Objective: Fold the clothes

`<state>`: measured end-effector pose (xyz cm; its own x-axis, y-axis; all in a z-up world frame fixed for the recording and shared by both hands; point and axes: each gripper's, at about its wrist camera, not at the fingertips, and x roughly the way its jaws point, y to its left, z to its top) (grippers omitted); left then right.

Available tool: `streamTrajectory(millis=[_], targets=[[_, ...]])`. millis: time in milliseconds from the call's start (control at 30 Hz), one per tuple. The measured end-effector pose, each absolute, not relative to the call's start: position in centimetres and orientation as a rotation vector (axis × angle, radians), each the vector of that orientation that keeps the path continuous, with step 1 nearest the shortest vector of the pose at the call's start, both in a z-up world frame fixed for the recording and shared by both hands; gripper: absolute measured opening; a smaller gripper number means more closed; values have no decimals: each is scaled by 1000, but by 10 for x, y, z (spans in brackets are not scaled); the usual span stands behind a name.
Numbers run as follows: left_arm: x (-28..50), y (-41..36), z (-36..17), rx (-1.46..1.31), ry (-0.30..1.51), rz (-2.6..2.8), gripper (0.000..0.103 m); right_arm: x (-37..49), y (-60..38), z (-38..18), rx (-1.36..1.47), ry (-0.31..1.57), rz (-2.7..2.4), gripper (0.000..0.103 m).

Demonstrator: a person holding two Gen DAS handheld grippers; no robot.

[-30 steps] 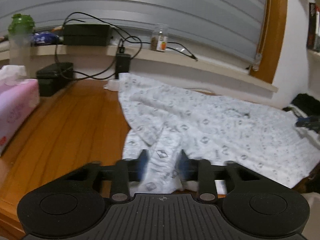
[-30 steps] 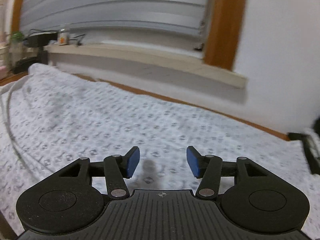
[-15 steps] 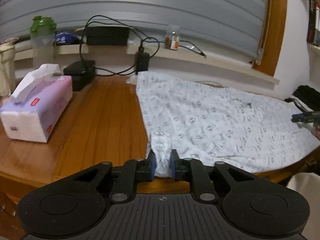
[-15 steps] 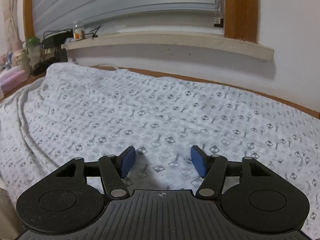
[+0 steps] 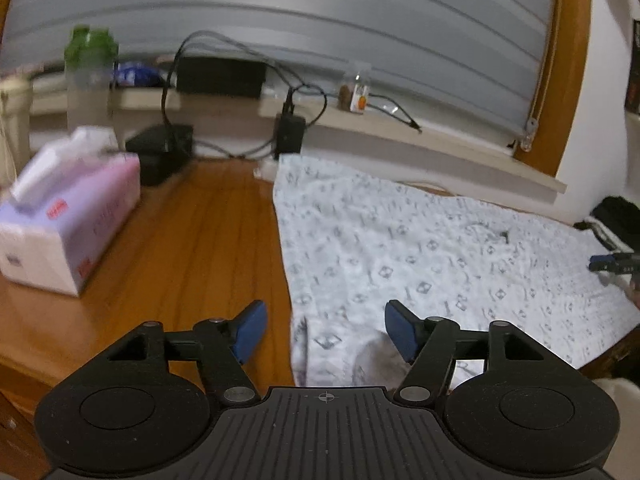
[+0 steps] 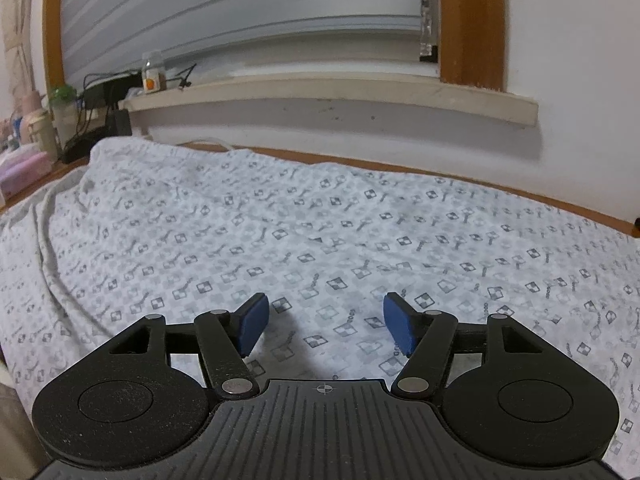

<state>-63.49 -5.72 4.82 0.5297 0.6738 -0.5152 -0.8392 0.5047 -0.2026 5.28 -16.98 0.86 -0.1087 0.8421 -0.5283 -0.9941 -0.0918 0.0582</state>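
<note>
- My left gripper (image 5: 324, 330): jaws opening, blue pads (image 5: 250, 330) clear of the cloth, nothing clamped.
- Patterned garment (image 5: 420, 256) lies spread on the wooden table (image 5: 208, 248); its near-left corner sits bunched between and below my left jaws.
- My right gripper (image 6: 325, 326): jaws apart, hovering over flat fabric (image 6: 320, 220), no grip.
- Tissue box (image 5: 68, 220) is left of the garment, well apart.
- Chargers and cables (image 5: 288, 136) at the table's far edge, under the sill.

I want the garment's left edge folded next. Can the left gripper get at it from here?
Probably yes: the left gripper, jaws opening, hangs right over the garment's left edge, with only bare table beside it.
</note>
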Motion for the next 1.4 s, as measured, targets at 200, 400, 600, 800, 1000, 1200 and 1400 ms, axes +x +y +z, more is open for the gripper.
streamTrajectory(millis=[200, 400, 600, 800, 1000, 1200, 1400], targets=[[-637, -71, 51, -412, 466, 929, 17, 55, -172, 10, -391, 466, 1629, 64], [-650, -98, 62, -385, 579, 900, 17, 56, -173, 10, -378, 466, 1623, 64], [-671, -100, 68, -397, 567, 998, 29, 57, -173, 9, -368, 470, 1624, 64], [-670, -89, 80, -381, 493, 1048, 64, 56, -174, 9, -374, 464, 1619, 64], [-599, -42, 90, -367, 405, 884, 84, 55, -172, 9, -382, 467, 1618, 64], [-483, 20, 85, -349, 409, 760, 96, 55, -173, 10, -379, 462, 1609, 64], [-410, 63, 62, -346, 431, 682, 103, 57, -176, 11, -357, 453, 1600, 65]])
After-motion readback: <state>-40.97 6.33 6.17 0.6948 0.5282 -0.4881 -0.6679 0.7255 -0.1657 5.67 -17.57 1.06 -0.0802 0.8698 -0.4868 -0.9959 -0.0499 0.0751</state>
